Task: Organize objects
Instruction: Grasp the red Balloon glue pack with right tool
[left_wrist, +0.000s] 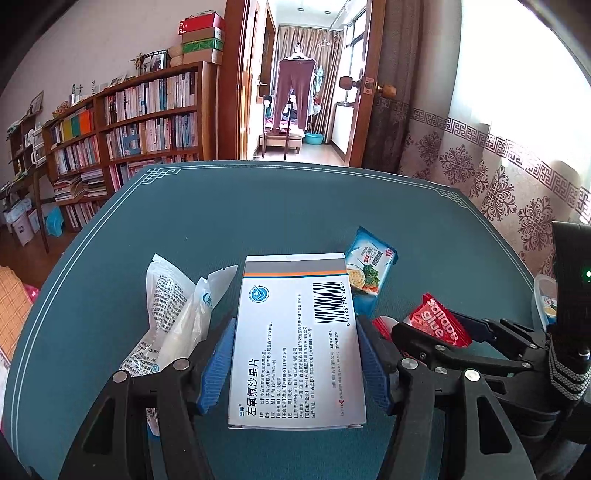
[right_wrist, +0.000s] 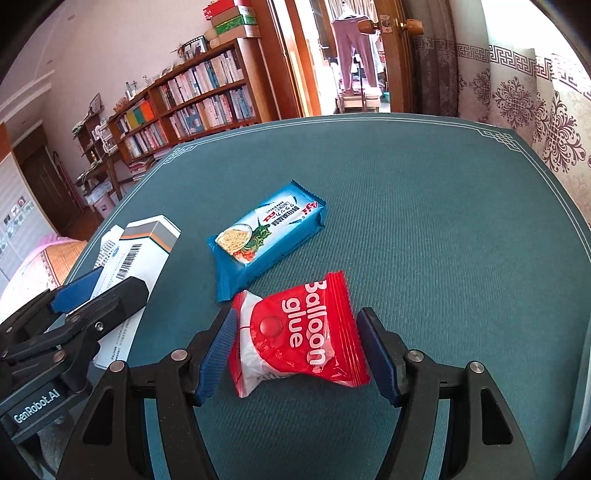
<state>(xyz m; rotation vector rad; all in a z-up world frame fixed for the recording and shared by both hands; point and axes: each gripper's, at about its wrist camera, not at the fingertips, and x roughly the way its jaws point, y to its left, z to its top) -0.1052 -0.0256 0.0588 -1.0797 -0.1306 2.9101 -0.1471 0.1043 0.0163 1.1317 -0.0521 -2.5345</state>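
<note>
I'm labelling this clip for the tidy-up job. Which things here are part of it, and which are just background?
Part of the job:
- white medicine box, clamped in the left claw
- red Balloon glue packet, between the right claw's pads
- blue cracker pack
- clear plastic bag

Background:
- bookshelf
- patterned curtain
- trousers hanging in the doorway

L claw (left_wrist: 295, 354) & R claw (right_wrist: 299, 350) both angled down, pads half apart, each gripping sth.
</note>
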